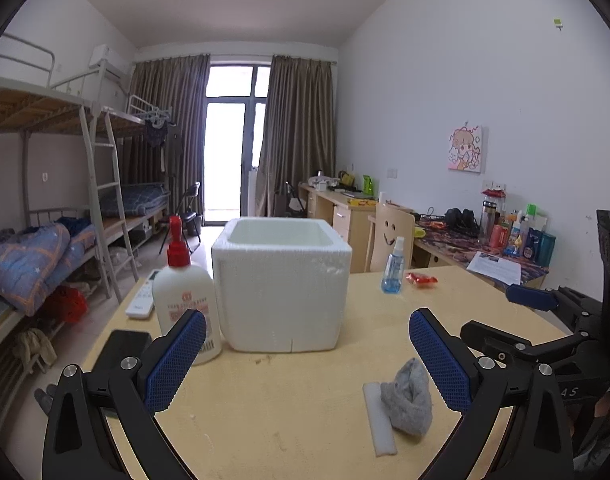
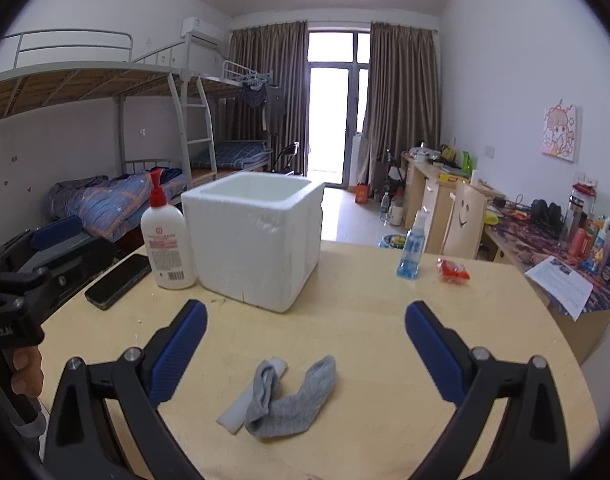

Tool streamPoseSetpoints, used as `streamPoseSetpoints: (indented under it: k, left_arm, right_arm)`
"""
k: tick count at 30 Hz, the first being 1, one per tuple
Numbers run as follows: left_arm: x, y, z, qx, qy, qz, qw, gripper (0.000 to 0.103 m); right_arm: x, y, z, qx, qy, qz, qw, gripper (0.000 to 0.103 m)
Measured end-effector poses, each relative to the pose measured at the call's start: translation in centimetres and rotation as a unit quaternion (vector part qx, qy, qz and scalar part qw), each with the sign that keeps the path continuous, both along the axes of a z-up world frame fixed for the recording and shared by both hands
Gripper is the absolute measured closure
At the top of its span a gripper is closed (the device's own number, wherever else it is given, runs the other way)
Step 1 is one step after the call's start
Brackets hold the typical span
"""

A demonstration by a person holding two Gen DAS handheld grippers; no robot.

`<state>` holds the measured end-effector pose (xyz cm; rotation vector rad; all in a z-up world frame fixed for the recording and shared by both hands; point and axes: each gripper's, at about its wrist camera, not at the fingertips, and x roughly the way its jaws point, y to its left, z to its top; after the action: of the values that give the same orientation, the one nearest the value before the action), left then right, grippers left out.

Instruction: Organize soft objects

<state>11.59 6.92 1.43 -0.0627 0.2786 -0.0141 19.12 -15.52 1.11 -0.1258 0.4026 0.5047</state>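
Note:
A grey sock [image 2: 289, 396] lies crumpled on the wooden table [image 2: 365, 332], partly over a flat white foam strip [image 2: 249, 398]. My right gripper [image 2: 305, 320] hovers above it, open, nothing between its blue pads. In the left wrist view the same sock [image 1: 409, 396] and strip [image 1: 379, 416] lie just inside the right finger of my left gripper [image 1: 307, 330], which is open and empty. A white foam box [image 1: 283, 284], open at the top, stands ahead of both grippers; it also shows as the foam box [image 2: 253, 236] in the right wrist view. Its inside is hidden.
Left of the box stand a white lotion bottle with a red pump [image 2: 167, 240], a black phone [image 2: 119, 280] and a white remote [image 1: 143, 298]. A blue spray bottle [image 2: 411, 250] and a red wrapper [image 2: 453, 270] lie to the right. Beds, desks and a chair surround the table.

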Motion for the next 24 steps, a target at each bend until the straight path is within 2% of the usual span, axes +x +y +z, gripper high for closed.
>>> streamPoseSetpoints:
  k: [9, 14, 21, 24]
  left_arm:
    - [0.0, -0.4, -3.3, -0.008, 0.033, -0.013, 0.9993, 0.001]
    - [0.2, -0.1, -5.0, -0.029, 0.044, -0.028, 0.9982, 0.001]
    - [0.4, -0.4, -6.4, -0.021, 0.064, -0.03, 0.9973, 0.001]
    - [1.0, -0.5, -6.7, -0.017, 0.072, -0.032, 0.9967, 0.001]
  right_arm:
    - [0.7, 0.4, -3.4, -0.011, 0.048, 0.006, 0.999, 0.002]
    - [0.7, 0.9, -4.9, -0.032, 0.068, 0.012, 0.997, 0.002]
    - [1.4, 1.0, -6.6, -0.037, 0.107, 0.022, 0.993, 0.003]
    - [1.9, 1.1, -7.3, -0.037, 0.129, 0.024, 0.991, 0.012]
